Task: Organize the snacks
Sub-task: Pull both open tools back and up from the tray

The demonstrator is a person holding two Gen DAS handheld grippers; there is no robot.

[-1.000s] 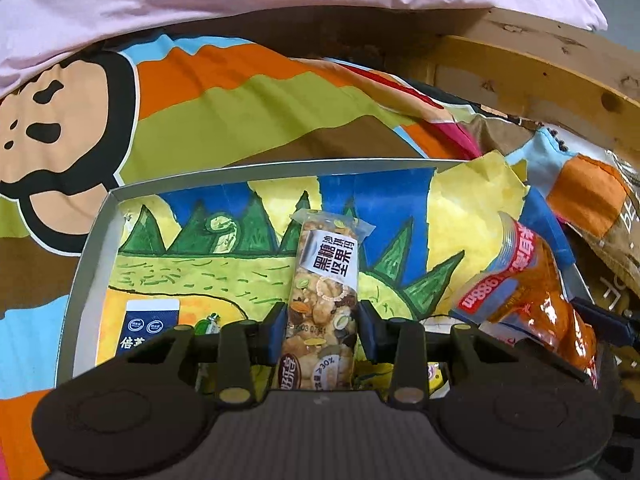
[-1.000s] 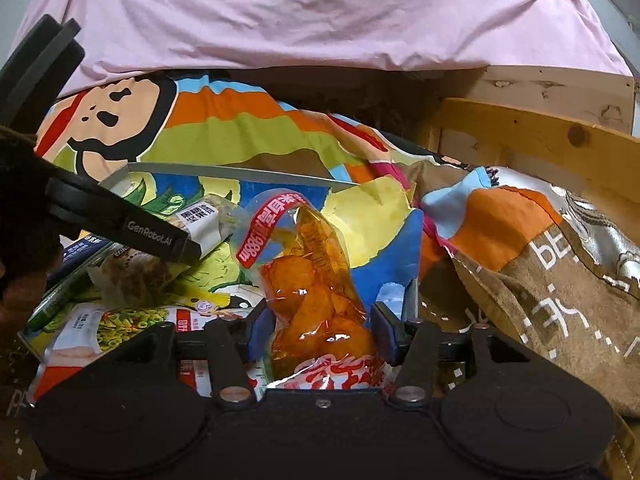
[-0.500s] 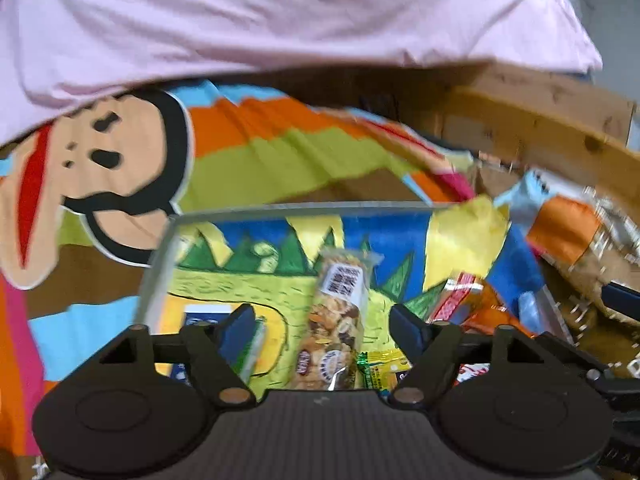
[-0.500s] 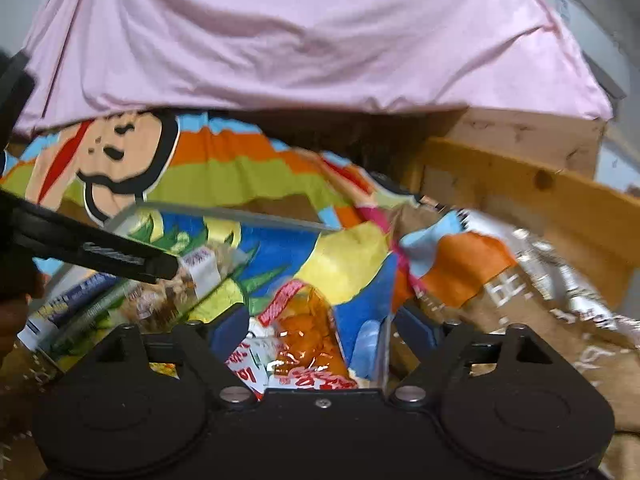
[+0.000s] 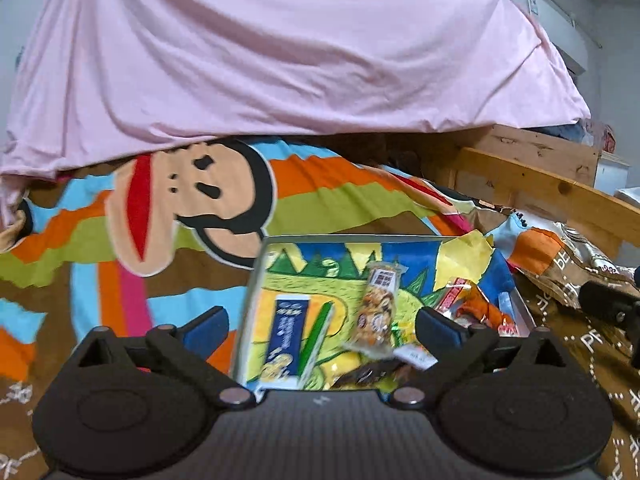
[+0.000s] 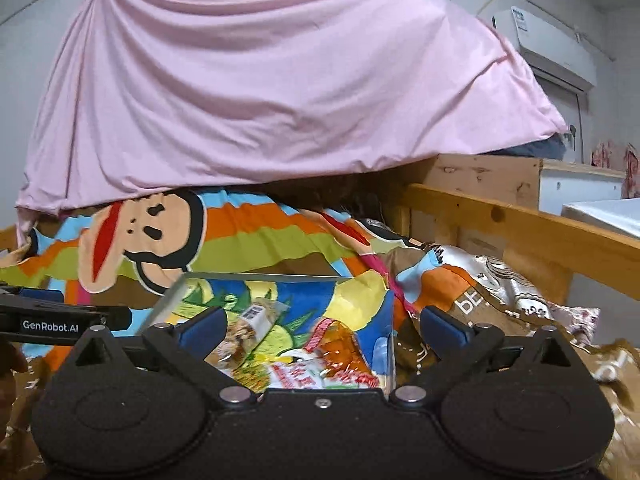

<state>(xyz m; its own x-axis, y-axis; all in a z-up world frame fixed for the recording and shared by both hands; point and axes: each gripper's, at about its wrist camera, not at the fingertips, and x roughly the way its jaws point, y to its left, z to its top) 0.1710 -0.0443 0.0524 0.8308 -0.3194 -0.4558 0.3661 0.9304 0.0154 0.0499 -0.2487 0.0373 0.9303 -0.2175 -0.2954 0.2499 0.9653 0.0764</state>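
Left gripper (image 5: 320, 330) spread wide, empty, above tray (image 5: 256, 280). Nut bar (image 5: 376, 312) lies in tray, orange chip bag (image 5: 476, 308) beside it.

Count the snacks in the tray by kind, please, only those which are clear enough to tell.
Blue packet: 1
Nut bar: 1
Orange crisps bag: 1
Total: 3; more packs at the tray's near end are too blurred to count.

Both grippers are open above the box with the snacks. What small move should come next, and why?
Probably pull both hands further back and look for any snack outside the box. The left gripper and the right gripper are open and empty, while the nut bar and the orange chip bag lie in the box. No loose snack shows on the blanket.
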